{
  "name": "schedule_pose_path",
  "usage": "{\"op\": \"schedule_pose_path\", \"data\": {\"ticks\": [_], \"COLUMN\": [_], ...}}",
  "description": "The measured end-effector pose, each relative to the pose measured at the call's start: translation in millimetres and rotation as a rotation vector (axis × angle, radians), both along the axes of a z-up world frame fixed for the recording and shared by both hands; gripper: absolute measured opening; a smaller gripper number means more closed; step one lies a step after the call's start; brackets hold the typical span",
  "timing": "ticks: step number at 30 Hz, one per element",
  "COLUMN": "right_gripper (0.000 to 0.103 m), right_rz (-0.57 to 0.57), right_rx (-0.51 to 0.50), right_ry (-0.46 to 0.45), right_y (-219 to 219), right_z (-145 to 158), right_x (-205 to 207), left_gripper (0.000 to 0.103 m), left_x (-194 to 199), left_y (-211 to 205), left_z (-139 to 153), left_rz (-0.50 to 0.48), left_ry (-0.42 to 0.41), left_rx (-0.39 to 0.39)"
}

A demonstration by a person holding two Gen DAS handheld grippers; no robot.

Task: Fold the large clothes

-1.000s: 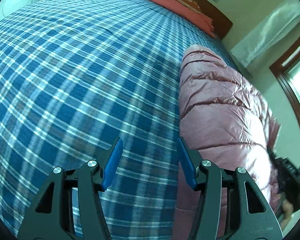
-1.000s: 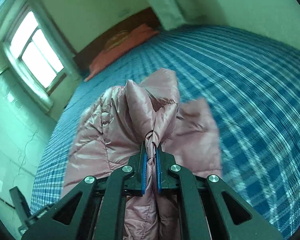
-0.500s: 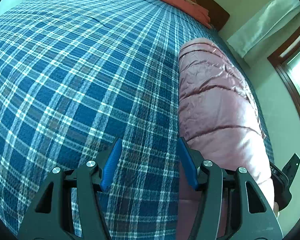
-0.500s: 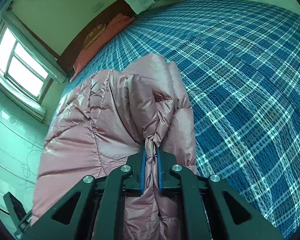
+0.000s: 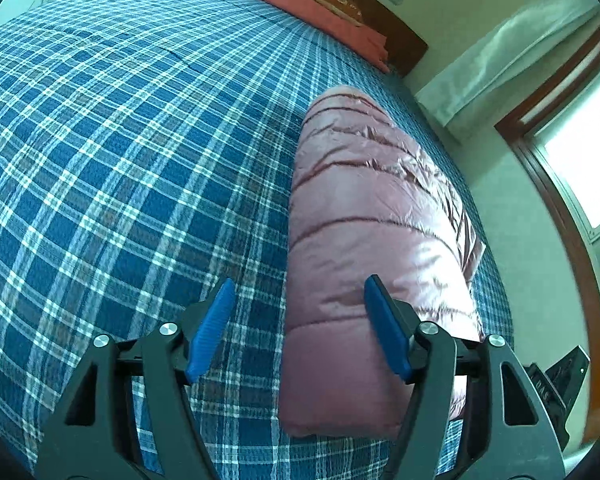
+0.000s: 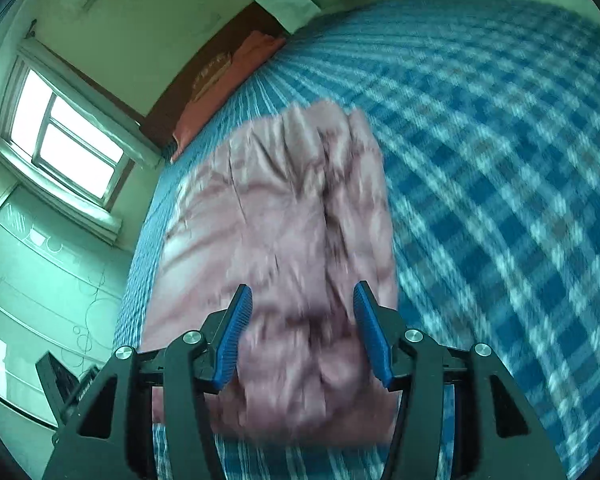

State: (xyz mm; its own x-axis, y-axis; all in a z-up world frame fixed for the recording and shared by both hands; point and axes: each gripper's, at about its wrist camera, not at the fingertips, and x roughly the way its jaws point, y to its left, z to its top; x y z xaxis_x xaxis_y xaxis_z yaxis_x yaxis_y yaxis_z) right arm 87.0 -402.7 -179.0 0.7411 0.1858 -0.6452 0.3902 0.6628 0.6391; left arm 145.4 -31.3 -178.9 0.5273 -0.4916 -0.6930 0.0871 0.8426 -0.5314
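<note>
Plaid bedspread (image 5: 120, 152) carries the folded pink jacket (image 5: 372, 220) near its window-side edge; your left gripper (image 5: 296, 328) and right gripper (image 6: 302, 330) hover over it, both spread, empty.

Bedroom with a wide bed (image 5: 100, 128) under blue plaid.
Dark wooden headboard (image 5: 396, 36) against pale wall, coral pillow (image 5: 316, 12) below it; daylight through a wood-framed window (image 6: 68, 140); white curtain (image 5: 508, 52) hanging beside the bed's head.

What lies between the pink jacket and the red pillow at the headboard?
Only bare plaid bedcover, seen in the left wrist view, separates the pink jacket from the red pillow.
</note>
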Motion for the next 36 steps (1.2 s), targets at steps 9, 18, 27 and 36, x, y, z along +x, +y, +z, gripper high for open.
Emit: {"op": "schedule_pose_path", "data": {"ticks": [9,18,27,36], "right_gripper": [0.023,0.022,0.055,0.041], "right_rz": [0.008,0.003,-0.032,-0.030], "right_rx": [-0.002,0.034,-0.028,-0.026], "right_ry": [0.064,0.036,-0.036,-0.009], "right_y": [12.9,7.7,-24.8,-57.1], "right_z": [-46.1,-47.5,9.4,6.0], "right_x": [-6.5,-9.4,13.1,107.0], "left_gripper": [0.061,0.059,0.072,0.072], "left_x": [4.8,8.4,38.8,99.0], "left_y": [-17.9,-18.7,-5.0,-40.5], "left_z": [-27.5,-30.8,7.2,-3.4], "left_rz": [-0.010,-0.061,-0.055,-0.047], "left_ry": [0.028,0.007,-0.039,0.026], "left_rx": [0.140,0.172,0.024,0.038]}}
